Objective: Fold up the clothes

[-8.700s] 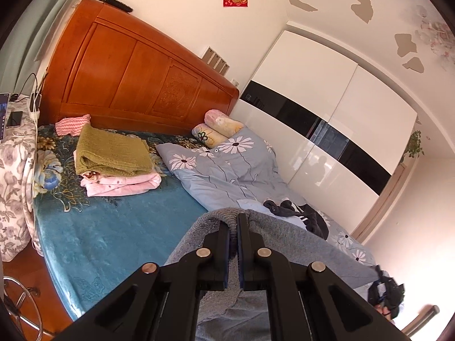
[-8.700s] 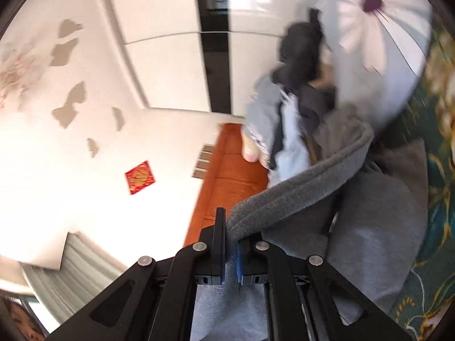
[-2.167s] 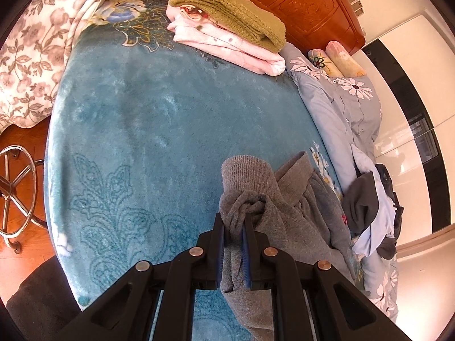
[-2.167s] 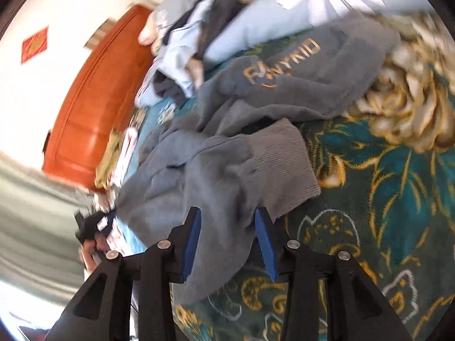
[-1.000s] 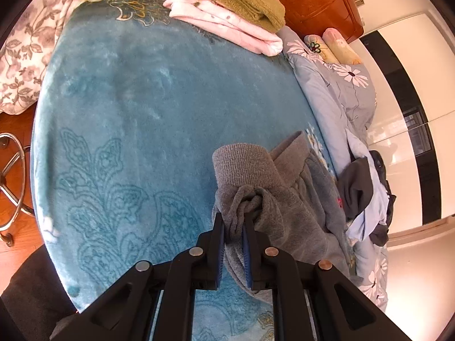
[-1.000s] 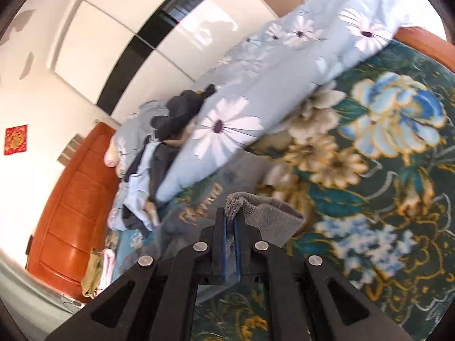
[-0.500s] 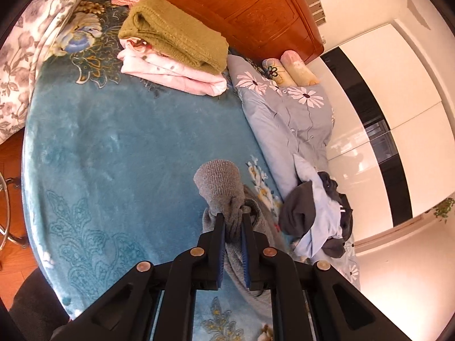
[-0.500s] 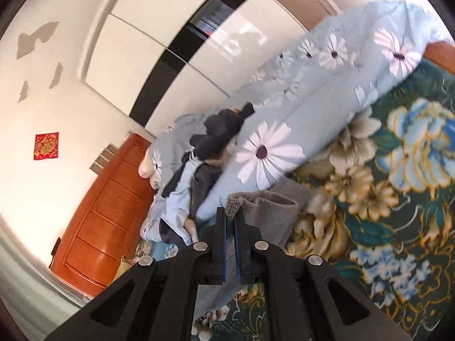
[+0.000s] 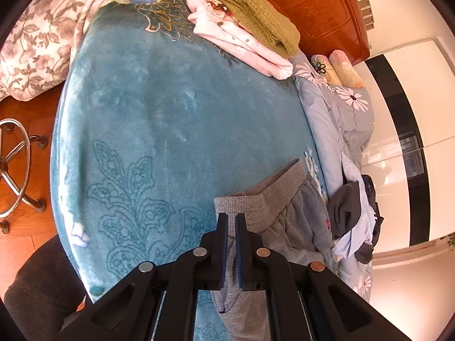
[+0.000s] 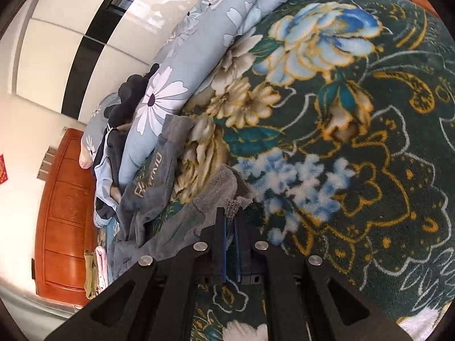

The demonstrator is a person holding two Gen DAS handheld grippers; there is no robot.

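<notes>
Grey sweatpants point(image 9: 287, 221) lie on the teal bed blanket point(image 9: 159, 119), ribbed waistband toward the headboard. My left gripper point(image 9: 231, 215) is shut on the near corner of the waistband, low over the bed. In the right wrist view the same grey pants point(image 10: 182, 216) trail left, with gold lettering on one leg. My right gripper point(image 10: 229, 211) is shut on a ribbed cuff edge, down at the flowered blanket point(image 10: 327, 130).
A folded stack, olive towel on pink clothes point(image 9: 250, 25), sits near the wooden headboard point(image 9: 321, 8). A blue floral quilt point(image 9: 341, 119) with a pile of dark and pale-blue clothes point(image 9: 355, 216) lies along the far side. A chrome stool base point(image 9: 14, 167) stands on the floor.
Both grippers have come down toward the bed with the sweatpants. The waistband, bunched and lifted before, now lies spread flat on the blanket. The right cuff is lowered onto the bed.
</notes>
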